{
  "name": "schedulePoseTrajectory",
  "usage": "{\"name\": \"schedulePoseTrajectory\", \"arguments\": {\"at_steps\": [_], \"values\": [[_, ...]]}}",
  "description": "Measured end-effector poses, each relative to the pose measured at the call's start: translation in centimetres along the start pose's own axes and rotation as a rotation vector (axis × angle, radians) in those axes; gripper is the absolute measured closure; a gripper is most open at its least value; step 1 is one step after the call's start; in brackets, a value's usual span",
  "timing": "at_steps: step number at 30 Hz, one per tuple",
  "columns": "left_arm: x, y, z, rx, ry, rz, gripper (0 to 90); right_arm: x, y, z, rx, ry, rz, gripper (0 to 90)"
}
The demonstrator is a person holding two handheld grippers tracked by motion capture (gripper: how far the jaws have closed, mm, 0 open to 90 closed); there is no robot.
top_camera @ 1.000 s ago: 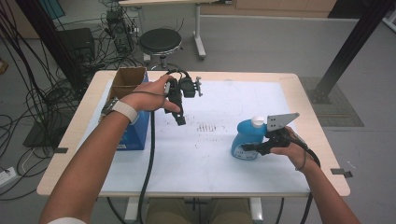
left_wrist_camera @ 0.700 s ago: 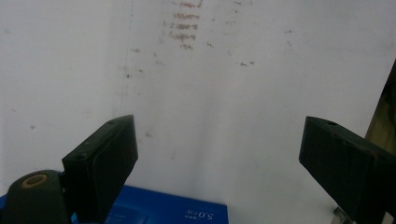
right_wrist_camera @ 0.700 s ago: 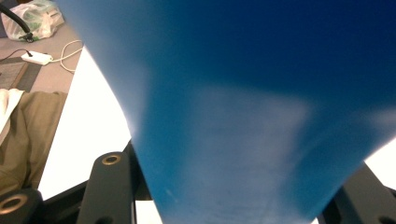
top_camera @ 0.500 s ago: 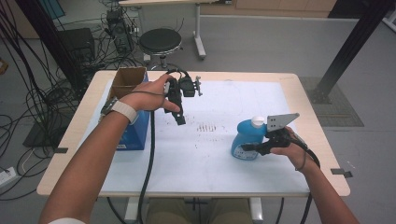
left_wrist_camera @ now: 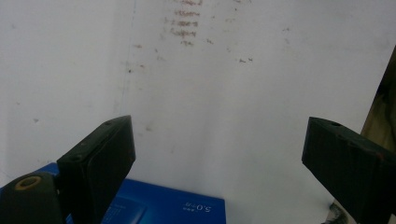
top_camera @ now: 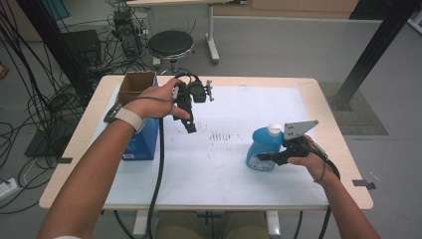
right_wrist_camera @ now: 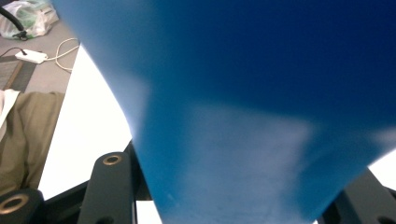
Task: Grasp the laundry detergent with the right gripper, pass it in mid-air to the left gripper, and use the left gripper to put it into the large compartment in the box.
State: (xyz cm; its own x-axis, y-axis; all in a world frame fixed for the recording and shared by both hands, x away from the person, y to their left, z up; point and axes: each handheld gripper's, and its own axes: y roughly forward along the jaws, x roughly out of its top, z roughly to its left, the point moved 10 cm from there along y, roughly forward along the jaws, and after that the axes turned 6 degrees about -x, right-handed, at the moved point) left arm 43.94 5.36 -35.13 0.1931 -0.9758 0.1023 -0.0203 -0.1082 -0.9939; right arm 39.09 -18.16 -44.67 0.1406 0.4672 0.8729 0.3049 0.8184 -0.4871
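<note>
A blue bottle [top_camera: 263, 147] with a white cap stands on the right of the white table. My right gripper [top_camera: 267, 157] is shut on its lower body from the right. In the right gripper view the bottle [right_wrist_camera: 261, 107] bulges between the jaws. My left gripper [top_camera: 190, 128] hangs above the table's left middle, pointing down, beside an open-topped blue box [top_camera: 142, 142]. Its jaws have just been opening, and in the left gripper view they [left_wrist_camera: 217, 135] stand wide apart with nothing between them, over the white sheet and a corner of the box [left_wrist_camera: 159, 205].
The white sheet [top_camera: 224, 174] covers most of the table and carries faint brown marks at its middle. A black stool [top_camera: 170, 44] stands behind the table, and cables [top_camera: 30, 99] lie on the floor to the left. A black post [top_camera: 368, 55] rises at the back right.
</note>
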Motion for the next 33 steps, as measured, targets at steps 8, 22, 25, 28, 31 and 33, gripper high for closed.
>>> {"name": "schedulePoseTrajectory", "arguments": {"at_steps": [8, 22, 25, 28, 31, 33], "values": [[-0.5, -0.9, -0.7, 0.003, -0.002, 0.007, 10.3, 2.0, -0.5, 0.5, 0.002, -0.003, -0.012, 43.7], [-0.7, -2.9, -2.5, 0.002, -0.003, 0.02, 11.1, 4.7, -0.6, 2.0, 0.038, -0.027, 0.013, 43.6], [-0.6, -3.5, -2.9, 0.009, -0.001, 0.026, 10.5, 5.5, -0.7, 2.4, 0.051, -0.021, 0.016, 43.6], [-0.3, -4.2, -3.2, 0.019, 0.008, 0.024, 10.1, 6.4, -0.8, 2.8, 0.065, -0.021, 0.025, 43.6], [0.0, -4.9, -3.7, 0.022, 0.021, 0.03, 9.7, 7.4, -0.8, 3.2, 0.077, -0.029, 0.029, 43.6], [0.2, -5.3, -3.9, 0.026, 0.027, 0.031, 9.7, 7.7, -0.7, 3.3, 0.082, -0.033, 0.028, 43.6]]}}
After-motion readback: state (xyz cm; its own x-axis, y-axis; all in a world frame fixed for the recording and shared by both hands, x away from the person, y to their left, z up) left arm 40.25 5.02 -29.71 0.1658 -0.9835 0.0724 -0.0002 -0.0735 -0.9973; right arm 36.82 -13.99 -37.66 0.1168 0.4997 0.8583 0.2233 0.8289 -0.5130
